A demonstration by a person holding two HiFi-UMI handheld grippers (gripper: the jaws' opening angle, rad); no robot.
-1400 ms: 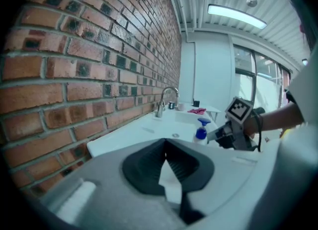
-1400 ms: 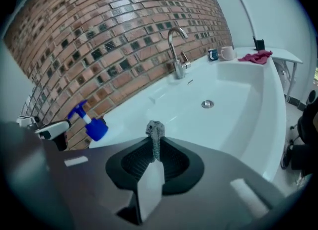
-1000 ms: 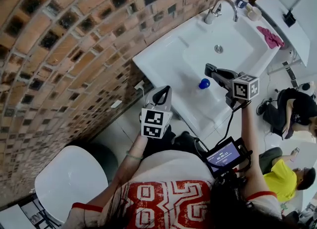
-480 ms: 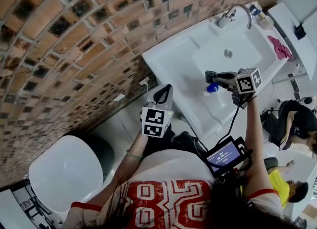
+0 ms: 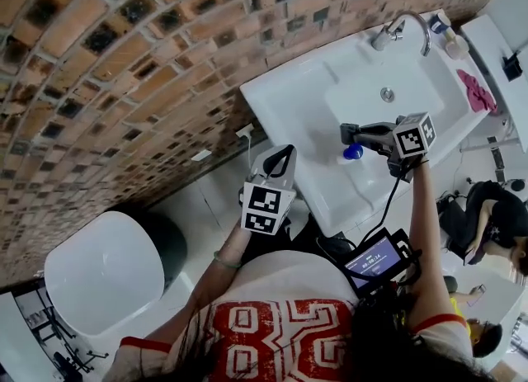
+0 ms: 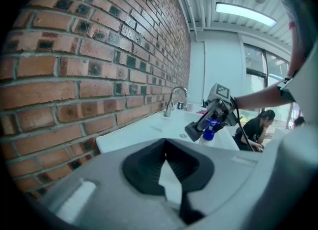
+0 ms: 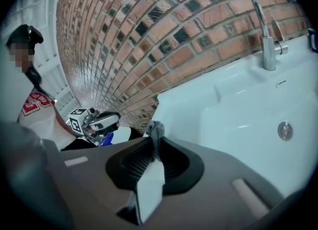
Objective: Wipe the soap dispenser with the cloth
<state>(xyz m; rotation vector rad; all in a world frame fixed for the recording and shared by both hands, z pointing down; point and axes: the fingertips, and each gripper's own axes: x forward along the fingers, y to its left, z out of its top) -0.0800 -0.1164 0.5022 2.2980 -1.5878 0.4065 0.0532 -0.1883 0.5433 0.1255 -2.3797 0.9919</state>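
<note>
A white soap dispenser with a blue pump top [image 5: 353, 152] stands on the sink's front rim [image 5: 326, 199]; the left gripper view shows the dispenser [image 6: 208, 134] too. My right gripper [image 5: 350, 134] hovers just above its blue top, jaws shut and empty; in its own view the right gripper [image 7: 155, 130] points along the brick wall. A pink cloth [image 5: 478, 91] lies on the sink's far right rim, away from both grippers. My left gripper [image 5: 278, 160] is held off the sink's left end near the wall, shut on nothing, as its own view of the left gripper [image 6: 166, 144] shows.
A chrome faucet [image 5: 403, 25] rises at the back of the white basin, with small bottles [image 5: 450, 40] beside it. A brick wall [image 5: 124, 58] runs along the left. A white toilet lid [image 5: 103, 273] sits lower left. A seated person [image 5: 491, 215] is at the right.
The head view has swung, so the sink sits further right. My right gripper's tips have come closer over the dispenser's blue top. The left gripper has barely shifted.
</note>
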